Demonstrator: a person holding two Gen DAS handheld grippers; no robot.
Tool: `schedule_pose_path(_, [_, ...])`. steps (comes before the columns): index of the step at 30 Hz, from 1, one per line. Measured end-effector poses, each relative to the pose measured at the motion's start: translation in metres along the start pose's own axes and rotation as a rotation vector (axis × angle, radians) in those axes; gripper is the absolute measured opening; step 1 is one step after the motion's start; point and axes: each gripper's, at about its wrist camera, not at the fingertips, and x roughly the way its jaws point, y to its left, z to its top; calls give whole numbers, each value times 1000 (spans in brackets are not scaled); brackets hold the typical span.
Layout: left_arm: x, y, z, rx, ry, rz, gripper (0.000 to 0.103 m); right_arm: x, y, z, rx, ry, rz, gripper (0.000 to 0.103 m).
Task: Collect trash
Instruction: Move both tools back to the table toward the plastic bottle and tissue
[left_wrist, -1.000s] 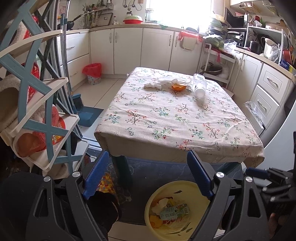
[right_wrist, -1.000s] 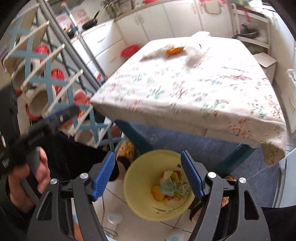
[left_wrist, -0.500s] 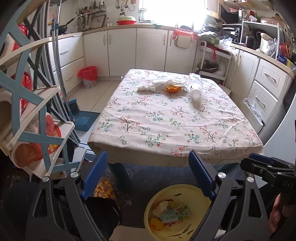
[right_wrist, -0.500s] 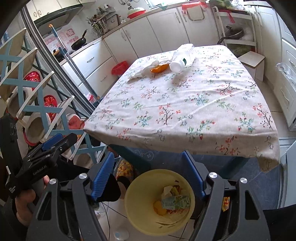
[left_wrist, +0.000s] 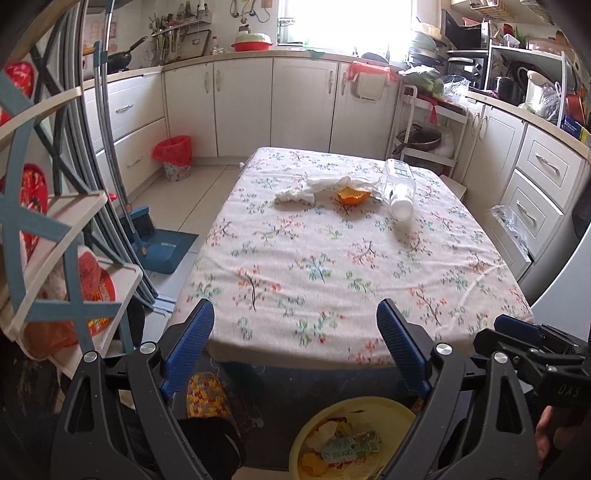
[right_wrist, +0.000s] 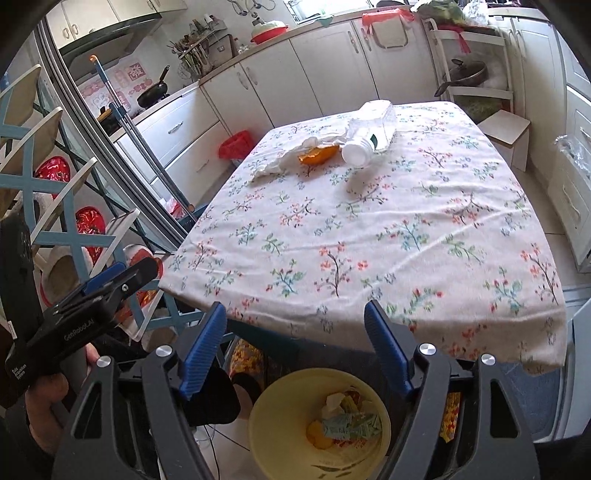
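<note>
I am holding both grippers spread wide with nothing between their blue pads: the left gripper (left_wrist: 295, 325) and the right gripper (right_wrist: 295, 326) are each hanging just short of the near edge of the table (left_wrist: 369, 266). Below them on the floor, a yellow bin (right_wrist: 273, 435) is sitting with scraps already in it, among them a crumpled green printed wrapper (right_wrist: 351, 426) whose writing I cannot read. In the right wrist view I am seeing the left tool's side (gripped by a hand at the lower left), and it is reading "GenRobot.AI" in white letters; in the left wrist view the right tool's body is showing "DAS".

Farther along, near the table's far end, 3 pieces of trash are lying on the floral cloth: a crumpled white tissue (left_wrist: 314, 188), an orange peel (left_wrist: 352, 195) touching it, and just beside that a clear plastic bottle (left_wrist: 397, 184) on its side, white cap toward me, its green label too small to read. Beyond the table, a small bin lined in red (left_wrist: 173, 157) is standing by the white cabinets (left_wrist: 243, 103).
</note>
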Motion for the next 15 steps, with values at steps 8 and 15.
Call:
schedule_pose_path(8, [42,0,41,79,39,46,86,12,4,30,-18,-8,13,76])
schedule_pose_path(15, [112,7,90,55,114,64,86,26,5,68,-62,-24,10,76])
